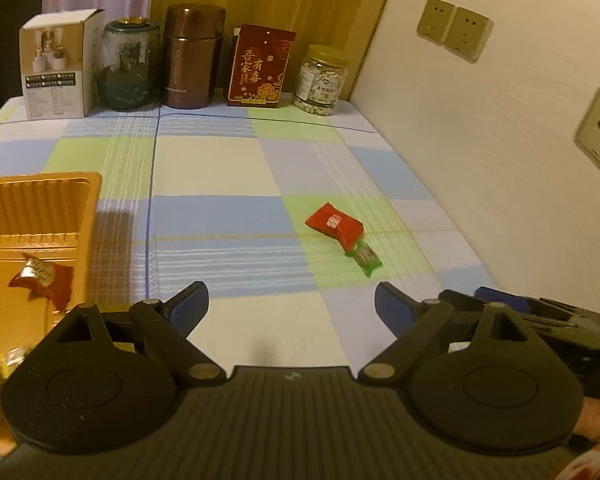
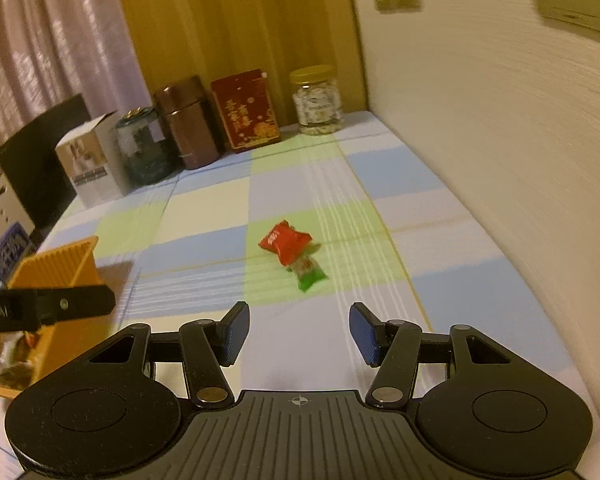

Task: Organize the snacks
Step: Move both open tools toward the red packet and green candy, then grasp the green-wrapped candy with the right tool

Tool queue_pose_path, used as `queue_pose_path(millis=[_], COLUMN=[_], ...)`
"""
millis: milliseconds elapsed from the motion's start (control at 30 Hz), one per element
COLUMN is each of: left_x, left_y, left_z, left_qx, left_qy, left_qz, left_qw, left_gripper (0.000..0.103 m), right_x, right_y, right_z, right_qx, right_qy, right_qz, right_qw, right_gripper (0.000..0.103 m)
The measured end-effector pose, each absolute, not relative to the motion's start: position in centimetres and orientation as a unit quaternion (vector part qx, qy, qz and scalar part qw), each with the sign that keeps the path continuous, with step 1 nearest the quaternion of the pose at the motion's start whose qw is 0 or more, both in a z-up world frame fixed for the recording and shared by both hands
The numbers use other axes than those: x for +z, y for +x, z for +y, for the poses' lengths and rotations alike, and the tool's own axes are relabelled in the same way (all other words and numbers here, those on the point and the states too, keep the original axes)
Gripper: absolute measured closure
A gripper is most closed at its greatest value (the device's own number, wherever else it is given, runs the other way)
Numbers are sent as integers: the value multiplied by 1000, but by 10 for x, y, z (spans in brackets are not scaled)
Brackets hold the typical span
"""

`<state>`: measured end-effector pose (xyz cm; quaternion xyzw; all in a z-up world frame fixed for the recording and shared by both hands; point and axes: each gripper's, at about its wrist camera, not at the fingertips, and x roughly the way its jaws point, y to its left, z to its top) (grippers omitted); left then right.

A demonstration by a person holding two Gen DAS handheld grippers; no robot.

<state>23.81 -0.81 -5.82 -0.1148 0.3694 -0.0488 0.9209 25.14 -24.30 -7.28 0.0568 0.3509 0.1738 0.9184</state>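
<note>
A red snack packet (image 1: 334,225) (image 2: 285,241) lies on the checked tablecloth, and a smaller green-wrapped candy (image 1: 365,258) (image 2: 308,271) touches its near end. My left gripper (image 1: 292,309) stands open and empty, a short way in front of both snacks. My right gripper (image 2: 298,334) is also open with nothing between its fingers, and the snacks lie just beyond its tips. A gold tray (image 1: 32,224) (image 2: 56,280) at the left holds a red packet (image 1: 42,280). The right gripper (image 1: 540,316) shows at the right edge of the left wrist view.
Along the back of the table stand a white box (image 1: 58,66), a green glass jar (image 1: 126,68), a brown canister (image 1: 194,56), a red box (image 1: 260,68) and a clear jar of nuts (image 1: 320,80). A cream wall (image 1: 500,140) with sockets runs along the right side.
</note>
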Motion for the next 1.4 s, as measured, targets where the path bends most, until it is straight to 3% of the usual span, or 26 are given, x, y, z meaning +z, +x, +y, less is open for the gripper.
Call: queue_pose_path(millis=[367, 467, 1033, 1400], left_x=[-89, -95, -114, -115], left_y=[290, 299, 328, 338], left_z=[-7, -7, -2, -1], left_qx=[-43, -44, -45, -45], left_qy=[-120, -119, -116, -112], left_qz=[380, 382, 390, 391], left_qw=[916, 915, 912, 912], left_gripper=[14, 14, 14, 14], right_x=[-119, -127, -153, -143], right_y=[321, 332, 354, 382], right_z=[-224, -217, -205, -218], right_qx=[205, 214, 209, 179], right_qy=[0, -12, -45, -22], right_qz=[356, 355, 358, 345], right_qw=[912, 910, 909, 921], right_gripper=[49, 57, 81, 81])
